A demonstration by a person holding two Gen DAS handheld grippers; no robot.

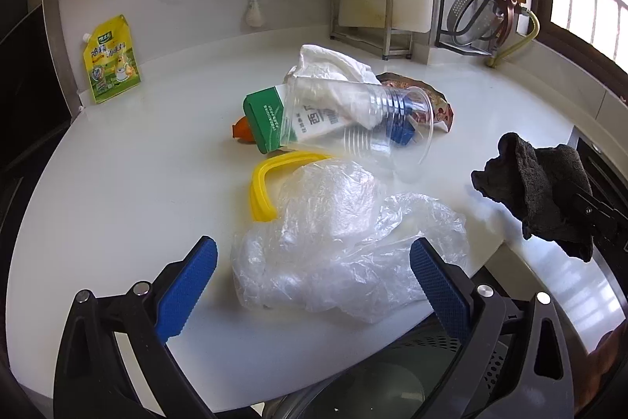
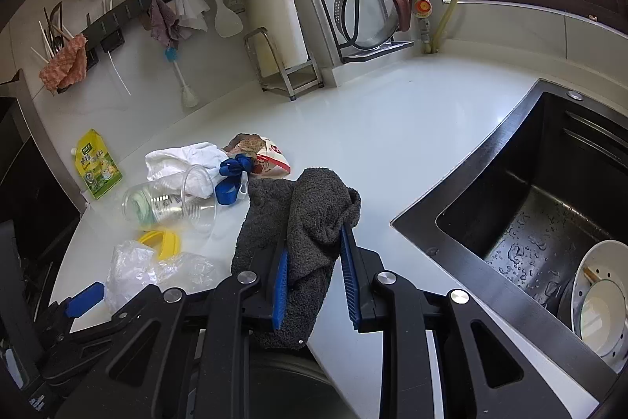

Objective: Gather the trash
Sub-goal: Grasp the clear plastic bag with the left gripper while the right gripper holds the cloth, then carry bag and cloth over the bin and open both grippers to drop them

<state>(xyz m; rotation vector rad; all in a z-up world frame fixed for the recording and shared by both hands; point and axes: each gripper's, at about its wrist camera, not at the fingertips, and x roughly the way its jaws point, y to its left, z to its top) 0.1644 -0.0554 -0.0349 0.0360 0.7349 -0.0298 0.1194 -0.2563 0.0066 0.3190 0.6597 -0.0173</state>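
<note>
Jaws of the right gripper (image 2: pixel 314 273) clamp a dark grey cloth (image 2: pixel 310 218); jaws of the left gripper (image 1: pixel 310 277) stand wide around a crumpled clear plastic bag (image 1: pixel 341 246).

White surface (image 1: pixel 117 163) carries the trash ahead of the left jaws: the plastic bag lies between the blue pads without being pressed, a yellow plastic ring (image 1: pixel 267 183) just beyond it, then a clear plastic cup (image 1: pixel 353 128) lying on its side over a green-and-white carton (image 1: pixel 267 120) and white crumpled paper (image 1: pixel 329 65). A black sink (image 2: pixel 530 207) lies right of the right jaws. A yellow-green pouch (image 1: pixel 110 61) stands far left.
</note>
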